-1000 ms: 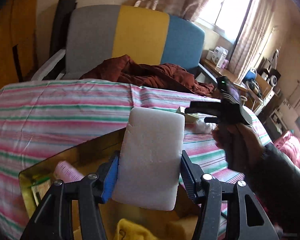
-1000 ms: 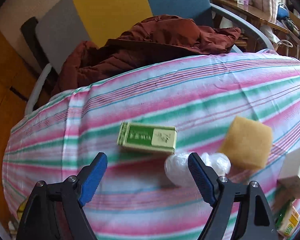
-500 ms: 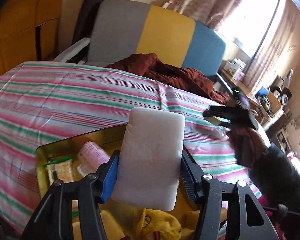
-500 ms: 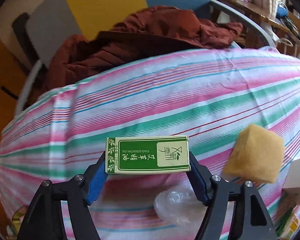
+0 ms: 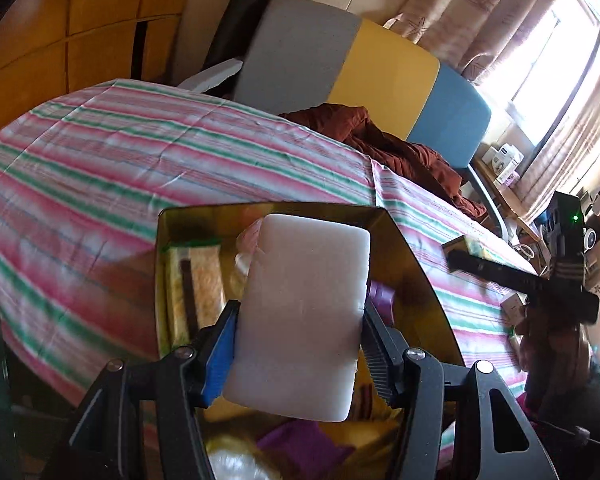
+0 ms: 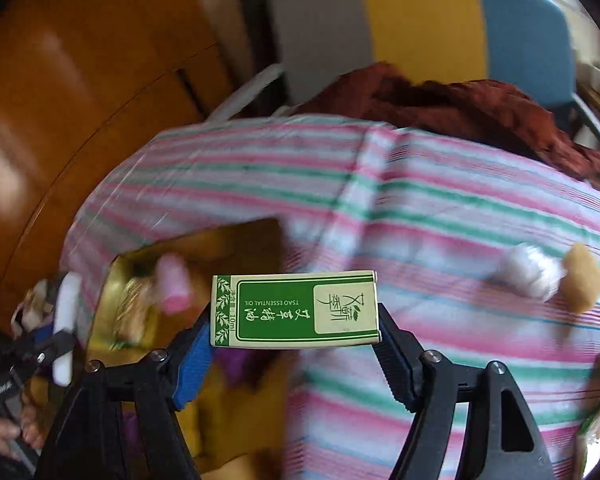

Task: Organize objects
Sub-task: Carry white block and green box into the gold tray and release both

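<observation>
Sponges: one white, one yellow.

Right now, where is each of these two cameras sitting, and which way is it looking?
Left wrist view: sits on the left tool, looking down along it at the white sponge it holds over the gold tin; the person's other hand shows at right.
Right wrist view: sits on the right tool, looking down at the green box it holds above the striped cloth.
Shared: tin, cloth, the colourful chair.
</observation>
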The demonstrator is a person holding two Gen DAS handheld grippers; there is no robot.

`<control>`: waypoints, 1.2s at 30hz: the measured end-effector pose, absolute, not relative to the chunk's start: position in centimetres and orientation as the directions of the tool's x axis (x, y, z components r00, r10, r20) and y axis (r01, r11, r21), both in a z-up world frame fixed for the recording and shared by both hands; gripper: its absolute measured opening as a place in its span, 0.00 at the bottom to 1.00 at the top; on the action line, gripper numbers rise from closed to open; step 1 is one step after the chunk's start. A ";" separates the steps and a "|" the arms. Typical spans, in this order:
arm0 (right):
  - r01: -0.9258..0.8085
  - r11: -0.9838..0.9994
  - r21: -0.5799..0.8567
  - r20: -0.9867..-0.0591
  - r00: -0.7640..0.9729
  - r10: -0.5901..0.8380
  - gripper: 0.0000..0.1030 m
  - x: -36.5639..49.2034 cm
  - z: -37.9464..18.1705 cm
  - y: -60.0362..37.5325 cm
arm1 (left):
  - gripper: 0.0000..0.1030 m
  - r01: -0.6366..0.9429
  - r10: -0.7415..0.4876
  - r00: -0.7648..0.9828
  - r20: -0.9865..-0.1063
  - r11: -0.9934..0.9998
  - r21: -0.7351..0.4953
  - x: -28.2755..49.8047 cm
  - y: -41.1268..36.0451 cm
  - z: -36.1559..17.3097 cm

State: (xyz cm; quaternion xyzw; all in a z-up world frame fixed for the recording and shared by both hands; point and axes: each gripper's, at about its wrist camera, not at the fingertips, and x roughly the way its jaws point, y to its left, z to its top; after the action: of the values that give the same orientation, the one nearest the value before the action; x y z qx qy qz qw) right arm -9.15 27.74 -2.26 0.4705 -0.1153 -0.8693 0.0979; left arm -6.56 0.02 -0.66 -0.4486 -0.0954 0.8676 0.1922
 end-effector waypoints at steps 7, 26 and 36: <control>0.129 -0.926 0.354 -0.842 -0.388 -0.376 0.72 -7.4 -4.2 21.8 | 0.57 -0.248 0.432 -0.507 -0.746 -0.902 -0.353 -4.3 -1.2 -1.6; 0.171 -0.903 0.395 -0.788 -0.443 -0.428 0.81 -8.2 -3.0 17.9 | 0.74 -0.279 0.461 -0.449 -0.766 -0.886 -0.370 -2.6 -1.1 -3.3; 0.145 -0.951 0.273 -0.810 -0.499 -0.309 0.81 -5.3 -3.0 19.0 | 0.75 -0.258 0.380 -0.486 -0.787 -0.923 -0.286 -3.3 0.0 -4.0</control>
State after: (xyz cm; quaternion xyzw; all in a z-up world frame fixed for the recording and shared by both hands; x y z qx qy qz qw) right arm -5.27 19.01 -2.98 0.4830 -0.0847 -0.8615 0.1318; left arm -3.32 0.01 -4.03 -0.4717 -0.0647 0.8595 0.1858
